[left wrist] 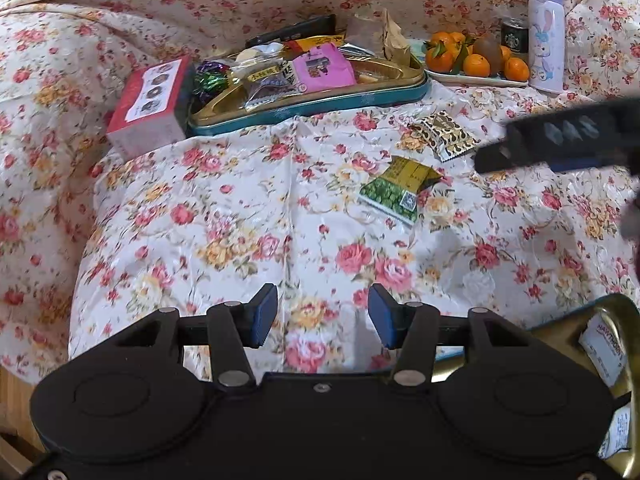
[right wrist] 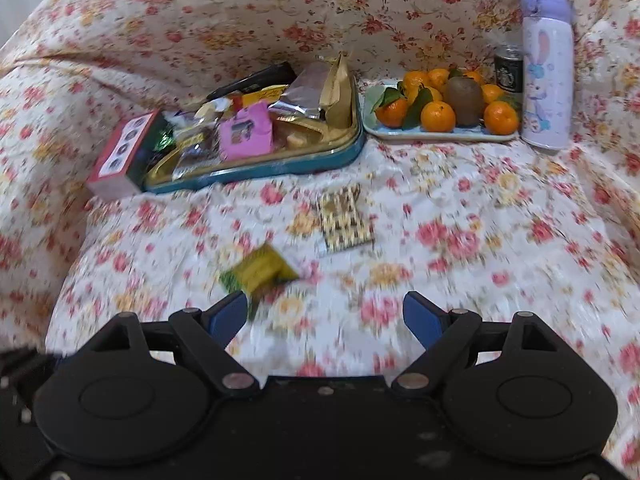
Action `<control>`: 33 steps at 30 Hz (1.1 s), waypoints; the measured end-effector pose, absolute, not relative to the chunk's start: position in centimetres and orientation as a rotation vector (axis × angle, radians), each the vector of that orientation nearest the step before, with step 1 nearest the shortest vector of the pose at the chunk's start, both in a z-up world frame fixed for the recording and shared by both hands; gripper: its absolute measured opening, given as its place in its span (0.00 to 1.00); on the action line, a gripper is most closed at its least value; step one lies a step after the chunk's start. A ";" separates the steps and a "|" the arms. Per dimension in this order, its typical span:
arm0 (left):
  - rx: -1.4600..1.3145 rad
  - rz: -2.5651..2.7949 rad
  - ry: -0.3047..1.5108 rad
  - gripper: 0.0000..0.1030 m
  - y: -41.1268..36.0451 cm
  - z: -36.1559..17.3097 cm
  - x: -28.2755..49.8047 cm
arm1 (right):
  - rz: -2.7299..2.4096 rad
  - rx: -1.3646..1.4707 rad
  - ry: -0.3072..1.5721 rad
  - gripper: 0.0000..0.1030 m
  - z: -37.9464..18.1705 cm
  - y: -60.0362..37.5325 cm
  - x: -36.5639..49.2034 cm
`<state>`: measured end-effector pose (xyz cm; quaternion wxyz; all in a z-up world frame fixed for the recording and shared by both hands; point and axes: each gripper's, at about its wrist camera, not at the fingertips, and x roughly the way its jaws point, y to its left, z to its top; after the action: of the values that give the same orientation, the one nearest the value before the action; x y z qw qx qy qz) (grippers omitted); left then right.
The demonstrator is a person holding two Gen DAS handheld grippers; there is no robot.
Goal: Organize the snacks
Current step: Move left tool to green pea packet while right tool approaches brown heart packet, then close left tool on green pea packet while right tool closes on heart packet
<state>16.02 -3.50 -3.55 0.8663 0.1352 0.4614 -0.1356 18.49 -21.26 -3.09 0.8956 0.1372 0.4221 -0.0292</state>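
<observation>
Both your grippers hang over the floral cloth with nothing between their jaws: the left gripper [left wrist: 322, 314] has its blue pads spread apart over bare cloth, and the right gripper [right wrist: 326, 318] stands spread wider.

Take the teal snack tray [right wrist: 280, 168] as your landmark. Two loose packets lie on the tabletop in front of it, apart from each other: the green packet [right wrist: 258, 270] nearer you, just ahead of your right gripper's left pad, and the brown patterned packet [right wrist: 346, 220] between it and the tray. The tray is already heaped with wrapped snacks, with a red box [left wrist: 150, 98] against its left end and a plate of oranges [right wrist: 440, 114] to its right.

The green packet looks light, thin and crinkly, probably slippery foil lying flat on soft cloth. Pinch it across a short sealed edge rather than the puffed middle, and press gently so the contents do not crush.
</observation>
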 end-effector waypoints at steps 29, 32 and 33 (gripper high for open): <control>0.283 -0.386 0.982 0.56 -4.2 -4.8 18.0 | -0.099 0.092 0.891 0.69 -8.2 -21.7 28.8; 0.284 -0.402 0.951 0.56 -4.5 -4.3 17.6 | -0.092 0.103 0.887 0.73 -8.5 -21.9 28.8; 0.287 -0.407 0.942 0.56 -4.6 -4.2 17.5 | -0.085 0.099 0.890 0.73 -8.6 -21.9 28.9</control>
<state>17.52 -4.56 -4.18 0.8613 0.1370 0.4492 -0.1939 28.87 -21.89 -8.57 0.9006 0.0476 0.4300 -0.0409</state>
